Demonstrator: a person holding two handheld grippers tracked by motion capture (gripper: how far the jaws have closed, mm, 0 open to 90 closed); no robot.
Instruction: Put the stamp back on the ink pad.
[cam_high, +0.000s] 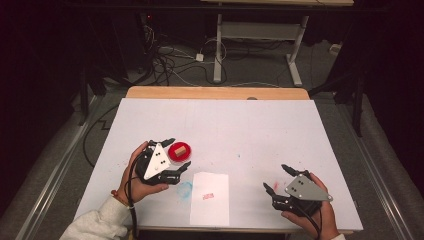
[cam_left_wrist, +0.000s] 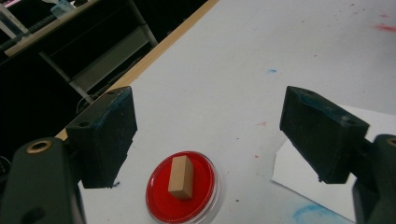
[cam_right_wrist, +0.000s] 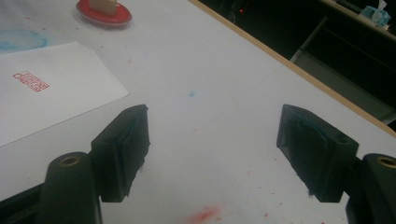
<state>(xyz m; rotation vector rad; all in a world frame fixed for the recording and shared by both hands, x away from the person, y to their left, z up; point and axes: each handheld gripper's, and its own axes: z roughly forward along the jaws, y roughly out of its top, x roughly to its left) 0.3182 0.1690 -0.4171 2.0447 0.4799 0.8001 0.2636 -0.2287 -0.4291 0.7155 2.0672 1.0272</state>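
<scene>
The left claw (cam_high: 176, 153) hangs wide open around a wooden stamp (cam_left_wrist: 180, 177) standing in a red ink pad (cam_left_wrist: 181, 187); closing off-centre could topple it. The right claw (cam_high: 278, 179) rests open, empty.

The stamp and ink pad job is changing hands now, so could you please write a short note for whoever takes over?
Left hand-held gripper: open, jaws either side of the wooden stamp, not closed on it.
Right hand-held gripper: open, holding nothing, at the table's near right.
The stamp stands in the red ink pad. The white paper lies at the near edge and already bears one red imprint.
Done: one print on the paper.
Left: probably grasp the stamp if another print is wanted; this is a guess.
</scene>
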